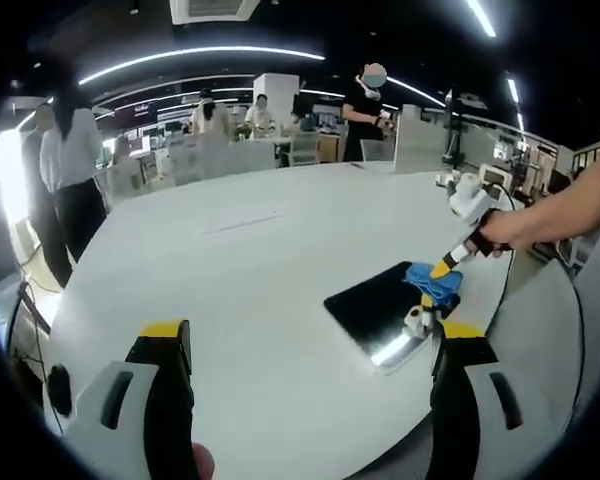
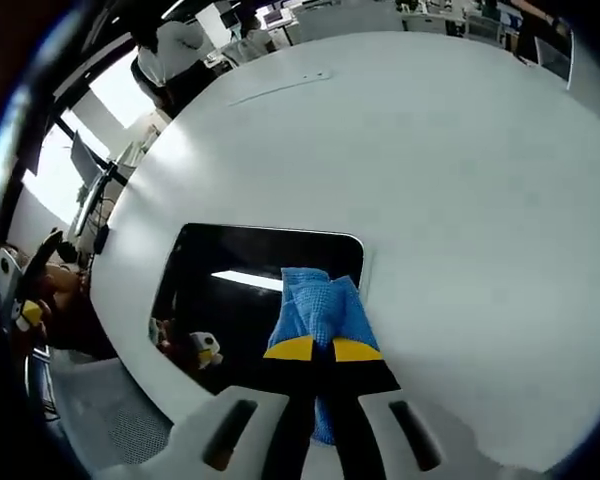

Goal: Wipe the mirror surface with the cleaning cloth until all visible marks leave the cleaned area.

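Mirror (image 2: 250, 290): dark rectangular panel lying flat on the white table (image 2: 460, 180), near the table's edge; seen at 4 o'clock in the left gripper view (image 1: 375, 305). Its near edge in the right gripper view is cut off behind the gripper body, and marks on the glass are too faint to make out under reflections of ceiling lights.

Cleaning cloth (image 2: 320, 310): blue, bunched, pressed onto the mirror's corner; in the left gripper view (image 1: 432, 282) it sits at the mirror's 2 o'clock corner.

Right gripper (image 2: 314, 348): yellow-tipped jaws clamped together on the cloth; in the left gripper view (image 1: 442, 268) it enters from 3 o'clock, held by a hand (image 1: 510, 228).

Left gripper (image 1: 315, 335): jaws spread wide apart, nothing between them, hovering above bare table, well apart from the mirror.

Surroundings: several people (image 1: 65, 160) standing beyond the table at 9 to 12 o'clock, with desks behind them blurred. No readable writing or labels.
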A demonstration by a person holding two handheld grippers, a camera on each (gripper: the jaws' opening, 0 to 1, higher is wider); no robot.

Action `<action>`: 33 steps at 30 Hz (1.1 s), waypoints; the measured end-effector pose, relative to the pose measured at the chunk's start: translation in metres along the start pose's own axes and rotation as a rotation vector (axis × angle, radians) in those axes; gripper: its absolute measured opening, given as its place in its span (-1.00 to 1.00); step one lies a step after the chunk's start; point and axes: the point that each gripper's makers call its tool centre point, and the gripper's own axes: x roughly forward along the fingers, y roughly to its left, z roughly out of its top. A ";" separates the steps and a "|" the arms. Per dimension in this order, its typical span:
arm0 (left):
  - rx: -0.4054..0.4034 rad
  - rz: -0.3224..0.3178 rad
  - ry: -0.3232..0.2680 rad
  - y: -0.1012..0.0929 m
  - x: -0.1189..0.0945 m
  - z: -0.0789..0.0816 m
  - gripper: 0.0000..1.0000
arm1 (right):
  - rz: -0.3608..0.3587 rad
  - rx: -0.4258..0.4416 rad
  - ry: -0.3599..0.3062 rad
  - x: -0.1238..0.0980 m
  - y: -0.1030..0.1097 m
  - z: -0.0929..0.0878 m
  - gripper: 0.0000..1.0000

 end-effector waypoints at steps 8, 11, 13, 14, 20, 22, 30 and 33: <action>-0.017 0.007 0.007 -0.005 -0.001 -0.008 0.98 | -0.020 -0.017 -0.002 0.000 -0.002 -0.002 -1.00; -0.013 0.006 0.005 -0.007 -0.002 -0.006 0.98 | -0.015 -0.024 -0.004 -0.001 -0.001 -0.002 -1.00; -0.007 0.006 0.004 -0.007 -0.002 -0.005 0.98 | -0.005 -0.006 -0.012 -0.001 -0.003 -0.002 -1.00; -0.004 0.009 0.002 -0.007 -0.001 -0.003 0.98 | -0.004 -0.002 -0.016 -0.001 -0.003 -0.002 -1.00; -0.009 0.016 -0.008 -0.007 0.000 0.000 0.98 | -0.020 -0.007 -0.024 -0.001 -0.001 -0.003 -1.00; -0.006 0.020 -0.019 -0.006 0.000 0.003 0.98 | -0.015 0.009 -0.007 -0.002 0.001 -0.008 -1.00; -0.019 0.010 -0.030 -0.009 -0.002 -0.003 0.98 | -0.016 0.013 -0.009 -0.007 0.006 -0.022 -1.00; -0.015 0.007 -0.025 -0.010 -0.002 -0.006 0.98 | -0.017 0.021 -0.008 -0.008 0.007 -0.025 -1.00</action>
